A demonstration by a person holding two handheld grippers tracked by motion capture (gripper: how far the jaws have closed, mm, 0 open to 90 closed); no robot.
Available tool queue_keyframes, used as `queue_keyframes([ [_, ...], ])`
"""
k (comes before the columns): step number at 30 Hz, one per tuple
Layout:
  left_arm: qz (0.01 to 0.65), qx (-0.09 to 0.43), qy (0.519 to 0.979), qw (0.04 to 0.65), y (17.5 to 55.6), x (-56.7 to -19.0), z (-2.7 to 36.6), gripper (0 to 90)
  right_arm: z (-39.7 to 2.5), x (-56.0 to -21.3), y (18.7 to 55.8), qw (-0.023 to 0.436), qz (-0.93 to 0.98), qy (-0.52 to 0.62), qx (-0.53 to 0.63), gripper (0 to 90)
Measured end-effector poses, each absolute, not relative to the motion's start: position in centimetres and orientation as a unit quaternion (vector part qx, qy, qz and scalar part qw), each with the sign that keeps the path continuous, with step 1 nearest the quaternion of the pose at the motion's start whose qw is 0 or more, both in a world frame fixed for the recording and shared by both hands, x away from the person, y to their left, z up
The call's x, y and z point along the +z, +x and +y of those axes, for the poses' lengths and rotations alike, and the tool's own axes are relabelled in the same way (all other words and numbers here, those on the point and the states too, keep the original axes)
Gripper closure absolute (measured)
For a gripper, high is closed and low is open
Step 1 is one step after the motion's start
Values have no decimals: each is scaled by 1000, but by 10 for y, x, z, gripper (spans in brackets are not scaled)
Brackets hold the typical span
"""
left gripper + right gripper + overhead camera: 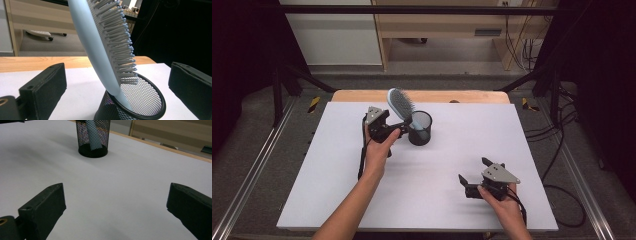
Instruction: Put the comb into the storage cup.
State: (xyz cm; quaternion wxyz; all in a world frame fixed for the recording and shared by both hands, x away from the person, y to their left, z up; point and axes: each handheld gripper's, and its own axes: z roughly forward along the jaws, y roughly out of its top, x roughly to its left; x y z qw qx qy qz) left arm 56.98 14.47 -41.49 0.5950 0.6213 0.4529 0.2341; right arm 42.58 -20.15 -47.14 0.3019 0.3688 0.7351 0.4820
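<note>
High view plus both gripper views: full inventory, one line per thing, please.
hairbrush: 1, pale blue, handle down in the cup, head leaning out to the left
mesh cup: 1, black, upright, far centre of the mat
mat: 1, pale grey, covering the table
table: 1, wood, edge showing beyond the mat
left gripper: 1, black, open, beside the cup
right gripper: 1, black, open, near right of the mat

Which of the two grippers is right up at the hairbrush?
The left gripper, open beside the mesh cup holding the hairbrush; the right gripper hovers far off.
</note>
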Motion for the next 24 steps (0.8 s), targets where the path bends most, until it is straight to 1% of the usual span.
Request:
queue_keyframes([
  [24,440,240,639,583,558,-416,151,15,-201,-471,426,301,736,367,482,19],
])
